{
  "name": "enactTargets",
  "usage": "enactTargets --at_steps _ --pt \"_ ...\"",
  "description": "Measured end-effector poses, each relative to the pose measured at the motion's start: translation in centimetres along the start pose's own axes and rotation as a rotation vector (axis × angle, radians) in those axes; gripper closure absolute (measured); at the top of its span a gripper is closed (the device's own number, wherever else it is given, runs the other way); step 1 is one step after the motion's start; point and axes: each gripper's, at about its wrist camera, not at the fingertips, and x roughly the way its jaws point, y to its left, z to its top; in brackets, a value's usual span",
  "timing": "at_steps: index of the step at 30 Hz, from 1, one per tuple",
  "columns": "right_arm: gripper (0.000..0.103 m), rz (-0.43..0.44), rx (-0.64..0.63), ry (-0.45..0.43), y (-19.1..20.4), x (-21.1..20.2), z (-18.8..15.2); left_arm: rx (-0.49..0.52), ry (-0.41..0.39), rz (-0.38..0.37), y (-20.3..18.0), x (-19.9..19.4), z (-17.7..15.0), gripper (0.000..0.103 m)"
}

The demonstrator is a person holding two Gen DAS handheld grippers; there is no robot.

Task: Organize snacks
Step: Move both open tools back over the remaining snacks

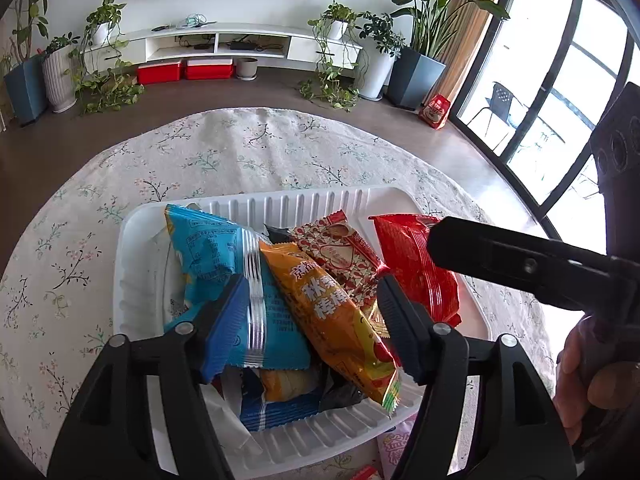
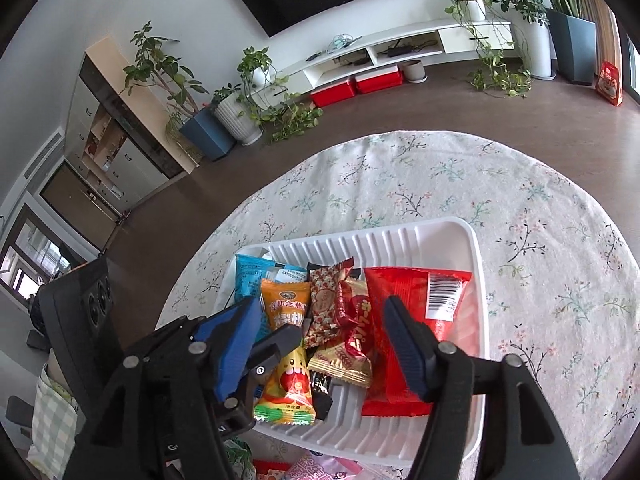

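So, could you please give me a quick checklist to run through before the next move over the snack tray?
1. Left gripper fingers open: ok, spread wide over the orange packet and the blue packet.
2. Right gripper open: ok, nothing between its fingers.
3. Both grippers clear of each other: not ok, one right finger reaches over the red packet, close beside the left gripper.
4. White tray fully on the floral tablecloth: ok.
5. Packets inside the tray: ok, though piled and overlapping.
6. Snacks left outside: cannot tell fully; a pink packet shows at the tray's near edge.
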Motion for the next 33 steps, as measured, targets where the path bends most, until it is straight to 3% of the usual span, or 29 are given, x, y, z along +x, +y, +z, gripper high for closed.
enactTargets --at_steps 3,7,14,22,25,28,33 --pt "0.014 0.014 0.017 -0.008 -0.3 -0.4 -0.4 0.006 -0.014 -0.005 -0.2 -0.5 -0.1 0.024" --pt "0.009 0.028 0.048 -0.022 -1.0 -1.2 -0.9 0.007 -0.040 0.004 -0.5 -1.8 -0.4 0.001" --pt "0.004 0.033 0.100 -0.076 -2.2 -3.4 -2.0 0.027 -0.085 0.027 -1.2 -5.4 -1.4 0.000" --pt "0.003 0.144 0.193 -0.124 -3.7 -7.4 -5.6 0.086 -0.136 0.193 -0.7 -10.5 -6.8 0.000" --pt "0.001 0.185 0.234 -0.138 -4.5 -9.1 -8.1 0.031 -0.082 0.228 0.3 -11.6 -10.2 0.000" --pt "0.001 0.209 0.262 -0.108 -4.9 -10.3 -11.1 -0.050 -0.051 0.194 1.3 -12.4 -13.9 0.000" --pt "0.001 0.156 0.228 -0.055 -4.4 -11.7 -15.6 -0.152 0.021 0.148 2.3 -12.2 -18.2 0.000"
